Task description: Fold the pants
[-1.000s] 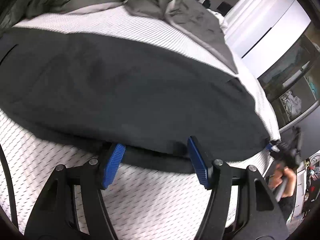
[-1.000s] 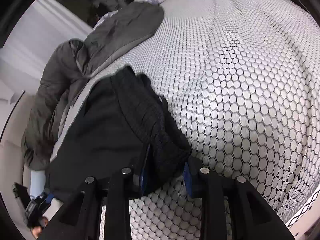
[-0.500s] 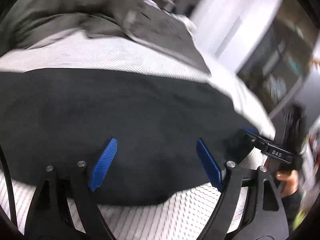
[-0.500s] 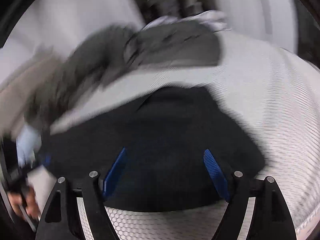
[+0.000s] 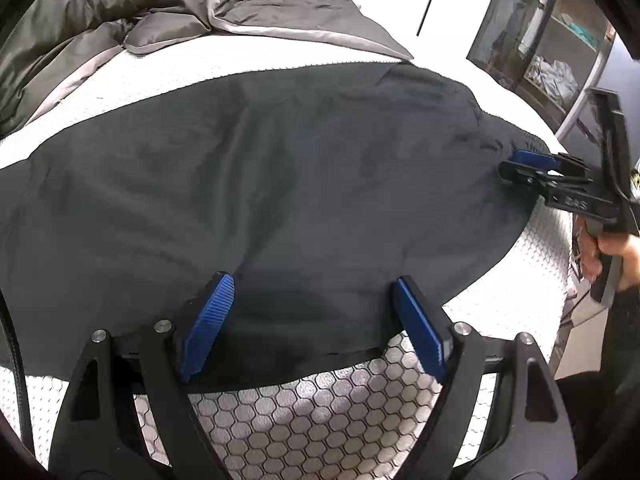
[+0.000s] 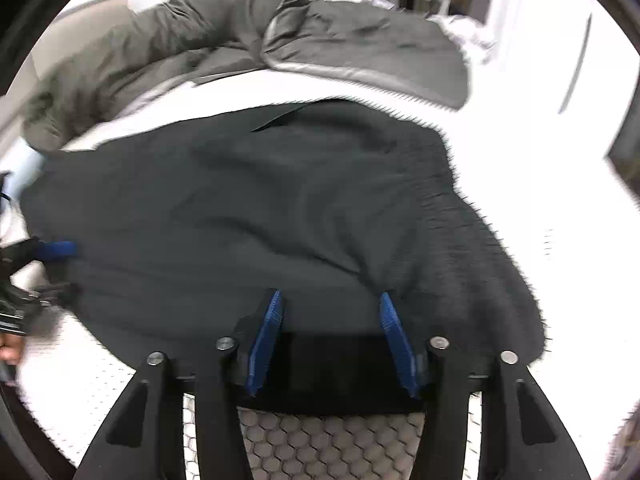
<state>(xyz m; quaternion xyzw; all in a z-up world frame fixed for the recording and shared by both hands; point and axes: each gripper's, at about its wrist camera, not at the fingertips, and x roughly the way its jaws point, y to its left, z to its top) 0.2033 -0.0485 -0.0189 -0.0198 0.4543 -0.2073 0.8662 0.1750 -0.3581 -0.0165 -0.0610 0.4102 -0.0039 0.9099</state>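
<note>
Dark grey pants [image 5: 280,184] lie spread flat on a white honeycomb-patterned bed cover; they also fill the right wrist view [image 6: 260,208]. My left gripper [image 5: 312,312] is open, its blue pads over the pants' near edge, holding nothing. My right gripper [image 6: 328,320] is open over the other end of the pants, near the ribbed waistband [image 6: 472,248]. In the left wrist view the right gripper [image 5: 532,168] shows at the far right edge of the pants, held by a hand.
A crumpled grey duvet [image 5: 120,20] lies at the back of the bed [image 5: 320,416], beyond the pants. A white wardrobe and a glass-front shelf [image 5: 560,40] stand past the bed on the right.
Both grippers have let go of the pants edges and opened. They have lifted and drawn back, and the pants now lie flat. The right gripper's jaws are narrower than half a second ago.
</note>
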